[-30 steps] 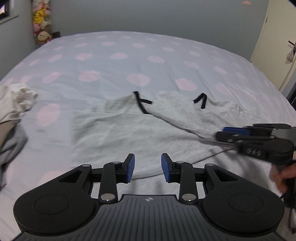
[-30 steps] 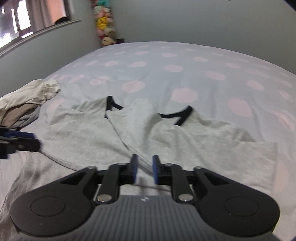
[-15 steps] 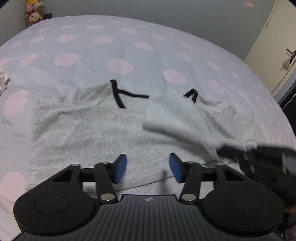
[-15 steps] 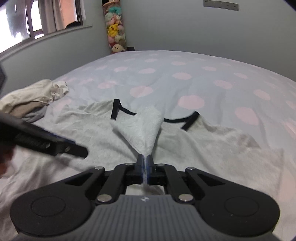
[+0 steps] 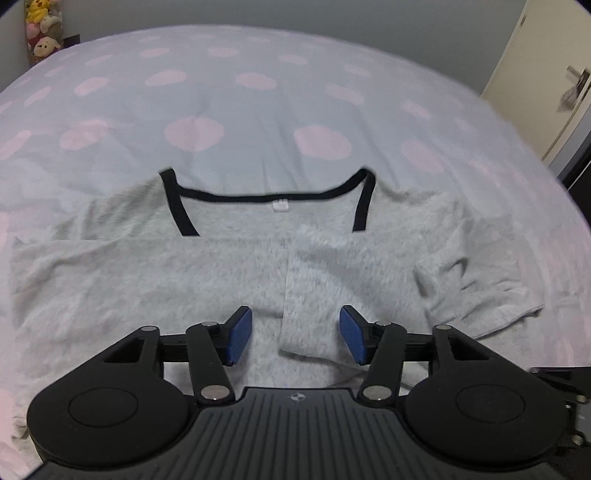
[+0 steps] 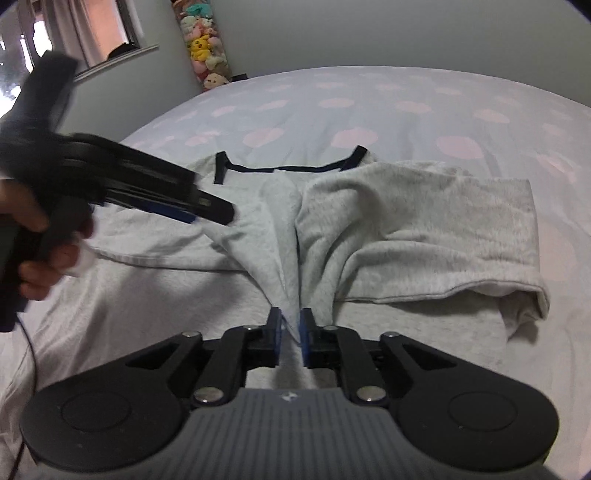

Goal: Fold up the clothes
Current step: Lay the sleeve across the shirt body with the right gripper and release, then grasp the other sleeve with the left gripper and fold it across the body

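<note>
A light grey T-shirt point(image 5: 155, 273) with a black neckline point(image 5: 258, 195) lies on the bed, both sleeves folded in over the chest. My left gripper point(image 5: 295, 334) is open and empty, hovering just above the shirt's middle. In the right wrist view it point(image 6: 210, 210) appears from the left, held in a hand above the shirt. My right gripper point(image 6: 290, 330) is shut on a pinched fold of the shirt's right sleeve point(image 6: 288, 236) and holds it lifted, the cloth point(image 6: 424, 225) bunching up behind it.
The bed has a pale lilac cover with pink dots point(image 5: 321, 142). Stuffed toys point(image 6: 203, 44) stand in the far corner beside a window point(image 6: 66, 33). A door point(image 5: 546, 85) is at the right past the bed edge.
My right gripper has pulled the pinched sleeve back toward the shirt's right side, uncovering the neckline. My left gripper has opened wider and swung over the shirt's middle.
</note>
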A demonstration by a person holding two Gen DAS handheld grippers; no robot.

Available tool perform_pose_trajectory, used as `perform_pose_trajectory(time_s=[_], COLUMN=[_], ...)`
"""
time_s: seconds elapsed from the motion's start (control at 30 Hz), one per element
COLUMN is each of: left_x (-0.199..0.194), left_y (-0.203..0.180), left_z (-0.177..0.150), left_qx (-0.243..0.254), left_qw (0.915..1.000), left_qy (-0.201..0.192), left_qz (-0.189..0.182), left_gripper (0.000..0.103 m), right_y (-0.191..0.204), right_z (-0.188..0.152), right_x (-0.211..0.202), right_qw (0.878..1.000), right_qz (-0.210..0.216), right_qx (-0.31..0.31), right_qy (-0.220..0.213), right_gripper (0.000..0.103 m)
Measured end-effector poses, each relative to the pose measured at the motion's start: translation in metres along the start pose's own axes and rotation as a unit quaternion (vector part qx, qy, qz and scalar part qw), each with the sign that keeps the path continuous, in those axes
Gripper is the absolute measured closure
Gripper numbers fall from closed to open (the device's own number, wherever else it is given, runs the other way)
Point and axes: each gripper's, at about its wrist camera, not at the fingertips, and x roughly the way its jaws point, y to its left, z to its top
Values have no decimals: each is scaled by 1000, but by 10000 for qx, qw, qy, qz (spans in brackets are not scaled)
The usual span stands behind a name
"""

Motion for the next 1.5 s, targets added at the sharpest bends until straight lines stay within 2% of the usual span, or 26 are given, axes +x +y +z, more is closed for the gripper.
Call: perform_pose_trajectory(time_s=[0.07,0.13,0.17,0.2,0.3,0.37,0.53,0.63,0.77,0.9,1.07,1.17,1.2,1.3,1.4,1.5], left_x=[2,1,0,0,-9,-24,-69,-100,-134,-157,-167,-172,-171,-157,-131,-100], left_y=[-7,-14,-18,-22,-30,-31,-35,-40,-48,-48,-43,-33,-26,1,35,70], left_z=[0,1,1,1,6,15,43,57,72,83,82,76,74,65,49,24], left_qx=[53,123,158,193,285,311,204,177,327,373,406,369,351,254,-36,-483], left_qw=[9999,9996,9993,9990,9981,9974,9941,9905,9839,9791,9769,9757,9760,9783,9820,9847], left_qy=[-17,-86,-121,-155,-328,-511,-1019,-1340,-1733,-1960,-2043,-2067,-2025,-1761,-1360,-899], left_qz=[128,243,301,359,428,413,303,251,301,381,487,622,719,1060,1312,1414], left_gripper=[66,88,90,97,99,99,99,99,99,99,99,99,99,99,99,99], right_y=[-5,-12,-16,-21,-30,-34,-33,-21,-7,-6,-37,-76,-89,-106,-102,-99], right_z=[-1,-1,-1,-1,1,2,5,3,-2,-3,1,0,-2,-4,-3,-2], right_x=[-1,0,0,1,-1,-5,-22,-25,-18,-9,-2,-1,-3,-10,-10,-8], right_qw=[10000,9998,9997,9994,9984,9980,9953,9953,9968,9973,9932,9833,9791,9725,9742,9765], right_qz=[86,178,227,263,349,313,489,605,364,80,-572,-981,-964,-831,-993,-1090], right_qx=[-1,55,114,209,436,535,730,557,259,102,569,1421,1716,2127,1975,1815], right_qy=[-14,-16,-10,-7,-51,-123,-397,-516,-667,-721,-844,-572,-520,-459,-444,-413], right_gripper=[87,87,87,87,82,64,64,64,64,64,64,64,64,65,65,65])
